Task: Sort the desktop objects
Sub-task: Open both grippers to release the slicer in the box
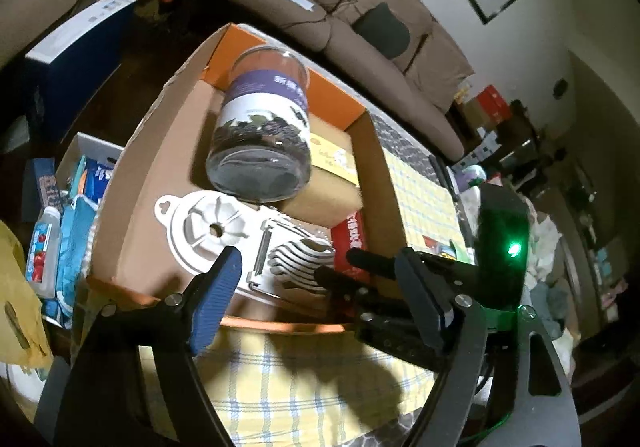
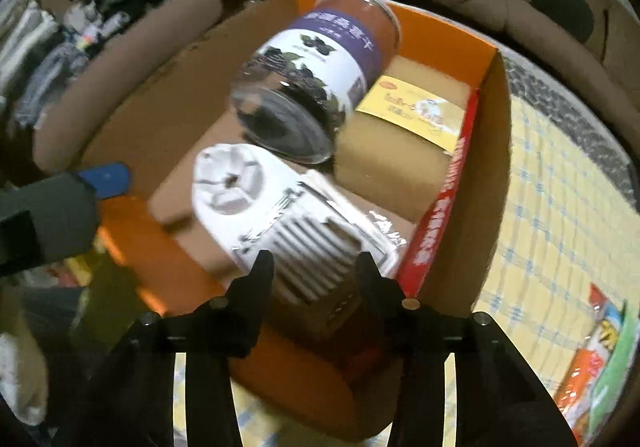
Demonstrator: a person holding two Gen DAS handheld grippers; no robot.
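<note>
An open cardboard box [image 1: 132, 183] with orange flaps holds a clear jar [image 1: 264, 127] with a purple label lying on its side, a tan packet [image 1: 332, 183], a red box [image 1: 352, 243] and a white plastic slicer [image 1: 240, 243]. My left gripper [image 1: 320, 287] is open and empty at the box's near edge. My right gripper [image 2: 316, 271] reaches into the box, its fingers on either side of the slicer's [image 2: 288, 215] slotted end. The jar [image 2: 308, 75], tan packet [image 2: 404, 135] and red box [image 2: 440, 207] also show in the right wrist view.
The box sits on a yellow checked cloth [image 1: 304, 379]. A second box [image 1: 80, 175] of packets and a small bottle [image 1: 44, 251] is at the left. Colourful packets [image 2: 600, 363] lie on the cloth at right. A brown sofa [image 1: 360, 19] is behind.
</note>
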